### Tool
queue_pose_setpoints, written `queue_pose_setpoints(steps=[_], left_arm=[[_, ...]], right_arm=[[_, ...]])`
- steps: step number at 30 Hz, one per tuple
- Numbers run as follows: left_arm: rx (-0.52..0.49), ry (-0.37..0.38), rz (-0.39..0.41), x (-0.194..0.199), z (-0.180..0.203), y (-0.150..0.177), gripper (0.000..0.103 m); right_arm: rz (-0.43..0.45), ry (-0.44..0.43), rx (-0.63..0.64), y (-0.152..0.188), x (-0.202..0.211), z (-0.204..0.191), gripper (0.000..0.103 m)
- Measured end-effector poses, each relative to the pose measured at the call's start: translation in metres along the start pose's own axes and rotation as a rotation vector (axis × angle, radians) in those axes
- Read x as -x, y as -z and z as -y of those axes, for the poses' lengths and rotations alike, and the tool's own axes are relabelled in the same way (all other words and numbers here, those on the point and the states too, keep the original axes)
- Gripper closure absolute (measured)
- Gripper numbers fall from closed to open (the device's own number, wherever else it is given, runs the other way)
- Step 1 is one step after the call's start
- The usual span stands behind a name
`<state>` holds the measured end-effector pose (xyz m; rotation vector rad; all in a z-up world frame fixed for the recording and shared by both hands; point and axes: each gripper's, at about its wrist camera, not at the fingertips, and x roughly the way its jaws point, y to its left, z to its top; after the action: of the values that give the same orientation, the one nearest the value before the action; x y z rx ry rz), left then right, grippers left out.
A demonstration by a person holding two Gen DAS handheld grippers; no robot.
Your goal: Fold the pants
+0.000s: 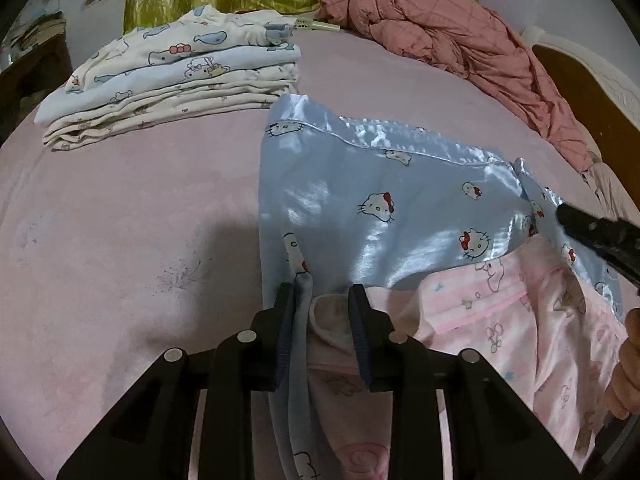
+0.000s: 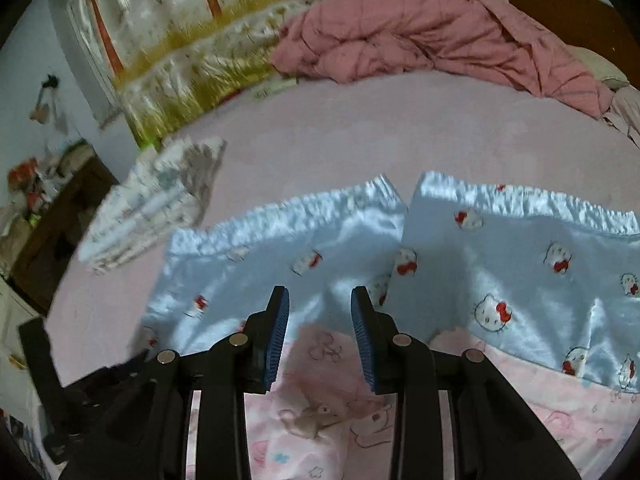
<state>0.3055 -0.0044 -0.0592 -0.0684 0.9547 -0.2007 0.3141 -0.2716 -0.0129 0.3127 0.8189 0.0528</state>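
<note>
Satin-blue cartoon-cat pants (image 1: 380, 200) are lying on the pink bedsheet (image 1: 140, 220), waistband away from both claws and their lower part draping over pink printed clothing (image 1: 520, 320) nearest the person. The left gripper (image 1: 322, 300) is holding its jaws partly apart, a blue hem edge running against its left pad, though a real pinch is unclear. The right gripper (image 2: 320, 304) is hovering part-open and empty above the pants' lower middle, equally near.
</note>
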Motion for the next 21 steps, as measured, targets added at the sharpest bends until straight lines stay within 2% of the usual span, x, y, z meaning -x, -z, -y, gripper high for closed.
queue_pose_setpoints(steps=[1,4,7,10,12,14,17,21], left_arm=[[0.001,0.002,0.008,0.002,0.0,0.0,0.101],[0.016,-0.001,0.077,0.018,-0.003,-0.003,0.101],[0.043,0.005,0.138,0.036,-0.009,-0.009,0.101],[0.033,-0.035,0.133,0.043,-0.009,-0.027,0.101],[0.02,-0.088,0.124,0.046,-0.009,-0.039,0.101],[0.055,-0.144,0.11,0.048,-0.018,-0.049,0.101],[0.099,-0.144,0.12,0.045,-0.033,-0.047,0.101],[0.056,-0.165,0.09,0.018,-0.041,-0.035,0.1]], right_arm=[[-0.021,0.018,-0.002,0.002,-0.006,0.001,0.07],[-0.051,0.014,-0.038,0.002,-0.012,0.011,0.07],[-0.033,0.013,-0.076,0.001,-0.009,0.021,0.07],[0.033,-0.001,-0.124,0.001,0.003,0.028,0.07],[0.064,-0.019,-0.136,-0.001,0.011,0.028,0.07],[0.085,-0.046,-0.134,-0.002,0.017,0.028,0.07],[0.081,-0.06,-0.121,-0.004,0.017,0.028,0.07],[0.042,-0.048,-0.096,-0.004,0.008,0.026,0.07]])
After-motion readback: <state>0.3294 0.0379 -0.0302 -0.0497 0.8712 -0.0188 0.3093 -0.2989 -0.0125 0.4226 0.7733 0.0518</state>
